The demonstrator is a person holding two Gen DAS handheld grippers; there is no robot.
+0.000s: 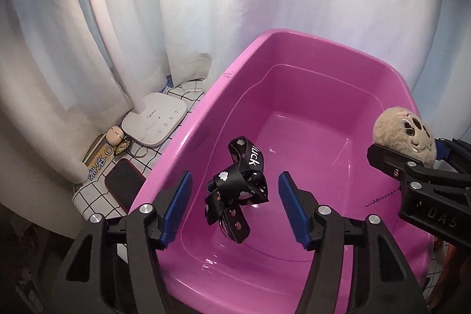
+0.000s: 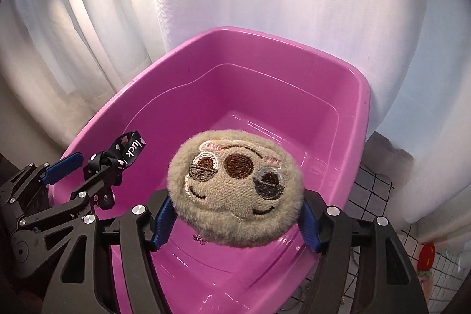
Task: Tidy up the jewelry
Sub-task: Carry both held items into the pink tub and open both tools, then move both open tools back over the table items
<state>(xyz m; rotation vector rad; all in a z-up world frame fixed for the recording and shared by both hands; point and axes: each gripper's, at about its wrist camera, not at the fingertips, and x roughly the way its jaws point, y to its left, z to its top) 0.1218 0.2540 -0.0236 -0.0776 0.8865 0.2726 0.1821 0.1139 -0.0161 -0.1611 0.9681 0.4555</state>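
Left hand-held gripper (image 1: 235,205) released, black printed lanyard (image 1: 235,190) dropping into pink plastic tub (image 1: 294,55); my right hand-held gripper (image 2: 235,221) grasps round beige plush charm (image 2: 235,187), unplaced.

Lamp (image 1: 153,119) and phone (image 1: 125,181) lie left of tub (image 1: 206,114).

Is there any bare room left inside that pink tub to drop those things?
Yes. The pink tub has a bare floor from wall to wall, nothing lying there. Crowded: the air above its near end, with black ribbon and plush face charm, and the cluttered strip beside the lamp base.
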